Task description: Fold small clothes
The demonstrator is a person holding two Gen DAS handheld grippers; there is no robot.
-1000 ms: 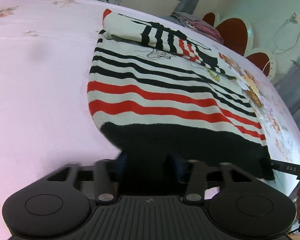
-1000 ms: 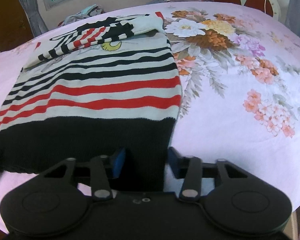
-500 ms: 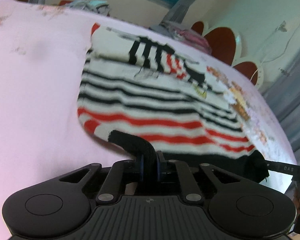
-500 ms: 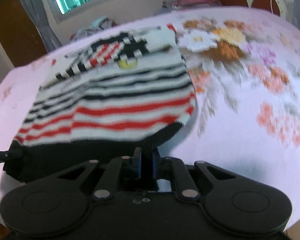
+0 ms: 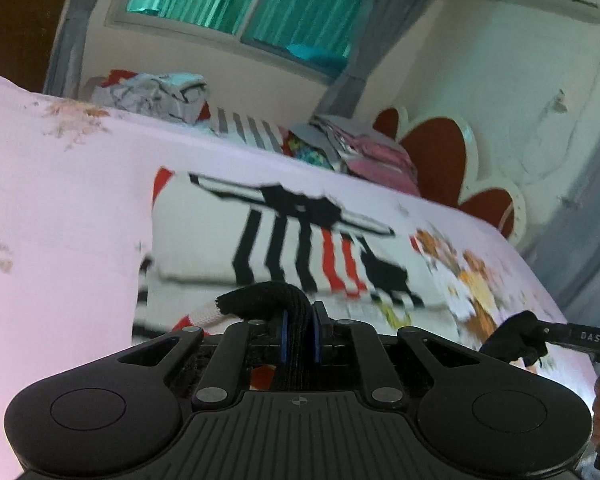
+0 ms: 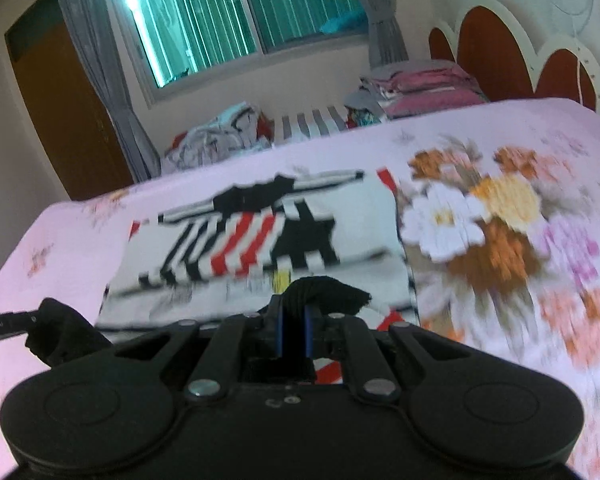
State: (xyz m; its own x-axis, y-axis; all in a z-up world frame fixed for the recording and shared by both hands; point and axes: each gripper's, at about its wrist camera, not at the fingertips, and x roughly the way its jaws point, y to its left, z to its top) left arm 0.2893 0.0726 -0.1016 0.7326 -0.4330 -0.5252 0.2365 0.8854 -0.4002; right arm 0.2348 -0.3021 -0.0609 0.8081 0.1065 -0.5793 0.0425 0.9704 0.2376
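Observation:
A white knit sweater [image 5: 204, 240] with black and red stripes lies on the pink bed, sleeves folded across its chest; it also shows in the right wrist view [image 6: 340, 216]. My left gripper [image 5: 299, 320] is shut on the sweater's black hem [image 5: 268, 300] at its left corner and holds it lifted over the body. My right gripper [image 6: 293, 320] is shut on the black hem [image 6: 332, 290] at the right corner, also lifted. Each gripper shows in the other's view, the right one [image 5: 540, 338] and the left one [image 6: 32, 322], both gripping black fabric.
The pink bedsheet [image 5: 60, 208] has a flower print [image 6: 496, 216] to the right of the sweater. Piles of clothes [image 5: 160, 92] and folded pink clothes [image 6: 428, 84] sit at the far edge. A red headboard [image 5: 440, 160] stands at the right, a window [image 6: 240, 16] behind.
Both grippers closed on the black hem, then lifted it and carried it forward over the sweater toward the collar. The striped lower part has dropped out of sight beneath the grippers.

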